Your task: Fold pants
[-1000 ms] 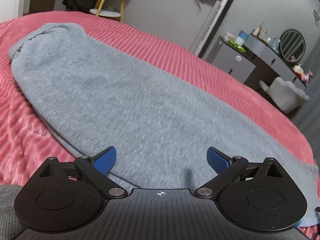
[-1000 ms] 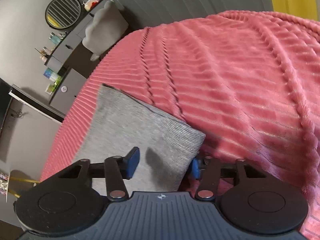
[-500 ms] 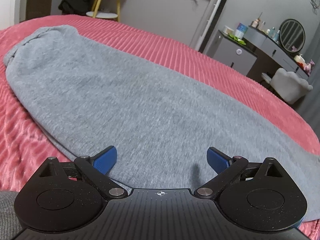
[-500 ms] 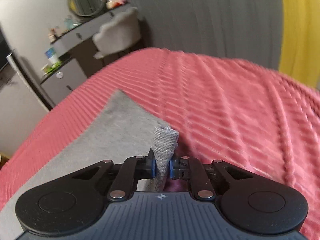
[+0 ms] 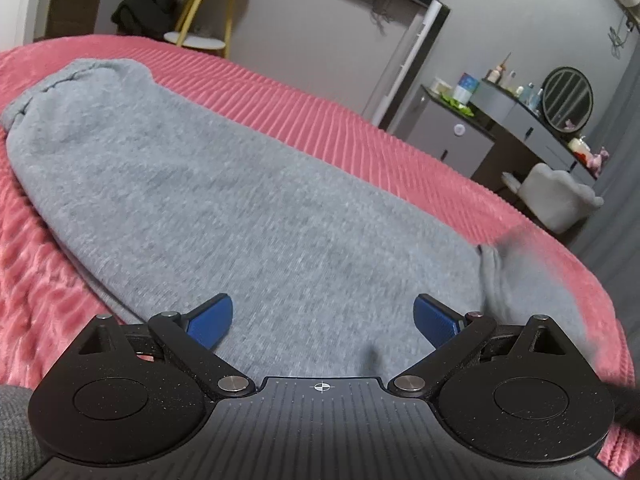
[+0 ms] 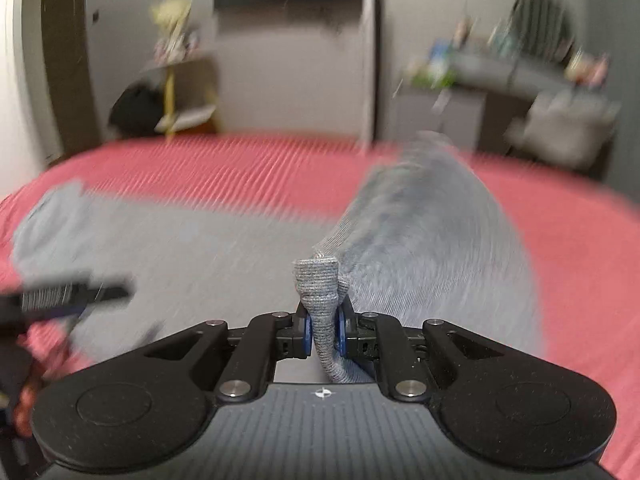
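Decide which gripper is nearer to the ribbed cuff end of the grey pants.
Right. The right gripper is shut on the ribbed cuff, lifting it off the bed. The left gripper hovers open over the grey pants mid-length, apart from it.

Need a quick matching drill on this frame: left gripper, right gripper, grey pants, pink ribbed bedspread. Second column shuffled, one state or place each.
Column 1:
1. left gripper
2. right gripper
3. grey knit pants
4. pink ribbed bedspread

Column 2:
A. lies under the garment
B. shut on a bunched cuff of cloth
C. open, blue pads apart over the fabric
D. mostly flat, one end lifted

Pairs: 1-C, 2-B, 3-D, 4-A
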Available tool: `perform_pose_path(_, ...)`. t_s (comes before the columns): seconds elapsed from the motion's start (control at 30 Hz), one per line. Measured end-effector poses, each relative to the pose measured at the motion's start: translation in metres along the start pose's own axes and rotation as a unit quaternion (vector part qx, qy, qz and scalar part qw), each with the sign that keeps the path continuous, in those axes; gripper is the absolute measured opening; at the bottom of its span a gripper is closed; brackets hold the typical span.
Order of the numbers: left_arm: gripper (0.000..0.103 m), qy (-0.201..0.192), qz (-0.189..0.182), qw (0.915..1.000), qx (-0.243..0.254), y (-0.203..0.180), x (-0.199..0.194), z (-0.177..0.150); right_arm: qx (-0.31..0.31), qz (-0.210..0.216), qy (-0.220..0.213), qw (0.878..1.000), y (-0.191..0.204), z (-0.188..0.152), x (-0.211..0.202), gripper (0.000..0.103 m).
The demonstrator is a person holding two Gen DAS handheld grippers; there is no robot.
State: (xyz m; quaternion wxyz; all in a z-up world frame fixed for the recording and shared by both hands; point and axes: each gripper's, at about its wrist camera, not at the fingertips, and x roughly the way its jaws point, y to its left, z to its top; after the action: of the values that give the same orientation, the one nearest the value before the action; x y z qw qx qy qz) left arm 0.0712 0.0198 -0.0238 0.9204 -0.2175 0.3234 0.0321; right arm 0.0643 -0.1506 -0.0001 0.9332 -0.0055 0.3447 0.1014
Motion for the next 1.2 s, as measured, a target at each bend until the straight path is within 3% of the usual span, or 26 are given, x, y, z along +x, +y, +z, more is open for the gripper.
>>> perform_pose_path(0.07,0.1,0.002,-0.007,1.0,0.004,-0.002,0.0,0.0,0.012,0.017,0.065,0.998,0.004,-0.014,0.021,0.016)
perform_pose_path(0.13,0.1,0.013,-0.023,0.9996,0.009,-0.003,0.001,0.001,0.044,0.037,0.088,0.994,-0.011,-0.017,0.022,0.018)
perform_pose_path(0.2,0.1,0.034,-0.047,0.9982,0.013,-0.007,0.005,0.003,0.146,0.085,0.077,0.983,-0.046,-0.013,0.008,0.033)
perform_pose_path(0.27,0.1,0.052,-0.074,0.9957,0.015,-0.015,0.009,0.006,0.249,0.085,0.058,0.963,-0.079,-0.017,-0.004,0.067)
perform_pose_path(0.33,0.1,0.065,-0.1,0.9927,0.021,-0.026,0.013,0.009,0.295,0.02,0.066,0.953,-0.103,-0.023,-0.009,0.068)
perform_pose_path(0.37,0.1,0.071,-0.113,0.9907,0.024,-0.034,0.016,0.01,0.299,-0.021,0.087,0.95,-0.11,-0.027,-0.009,0.063)
perform_pose_path(0.4,0.1,0.082,-0.125,0.9884,0.026,-0.042,0.021,0.011,0.317,-0.026,0.099,0.943,-0.119,-0.032,-0.01,0.059)
perform_pose_path(0.5,0.1,0.13,-0.169,0.977,0.01,-0.064,0.044,0.015,0.362,-0.014,0.068,0.929,-0.131,-0.036,-0.027,0.061)
perform_pose_path(0.57,0.098,0.164,-0.186,0.9687,-0.004,-0.077,0.064,0.017,0.374,-0.009,0.035,0.927,-0.136,-0.041,-0.039,0.074)
perform_pose_path(0.6,0.097,0.185,-0.197,0.9628,-0.011,-0.084,0.078,0.018,0.384,-0.004,0.015,0.923,-0.14,-0.047,-0.045,0.074)
perform_pose_path(0.63,0.088,0.206,-0.205,0.9567,-0.016,-0.09,0.091,0.019,0.397,0.002,0.003,0.918,-0.142,-0.053,-0.05,0.074)
perform_pose_path(0.7,0.077,0.248,-0.209,0.9457,-0.022,-0.102,0.115,0.017,0.423,0.021,-0.015,0.906,-0.153,-0.06,-0.05,0.074)
perform_pose_path(0.77,0.078,0.274,-0.191,0.9424,-0.015,-0.113,0.135,0.013,0.432,0.03,-0.017,0.901,-0.15,-0.058,-0.042,0.074)
perform_pose_path(0.83,0.073,0.265,-0.186,0.9461,-0.017,-0.12,0.141,0.011,0.434,0.042,-0.02,0.9,-0.152,-0.057,-0.038,0.074)
perform_pose_path(0.87,0.063,0.26,-0.191,0.9465,-0.02,-0.122,0.14,0.011,0.434,0.044,-0.022,0.9,-0.154,-0.057,-0.035,0.074)
perform_pose_path(0.9,0.021,0.254,-0.194,0.9472,-0.021,-0.122,0.139,0.012,0.434,0.047,-0.022,0.9,-0.157,-0.057,-0.03,0.074)
perform_pose_path(1.0,0.018,0.238,-0.19,0.9521,-0.023,-0.114,0.134,0.013,0.445,0.058,-0.027,0.893,-0.16,-0.059,-0.029,0.074)
perform_pose_path(1.1,0.016,0.195,-0.203,0.9596,0.007,-0.105,0.109,0.014,0.459,0.068,-0.035,0.885,-0.162,-0.061,-0.028,0.075)
perform_pose_path(1.2,0.016,0.156,-0.206,0.9652,0.041,-0.095,0.076,0.015,0.457,0.069,-0.041,0.886,-0.16,-0.061,-0.032,0.075)
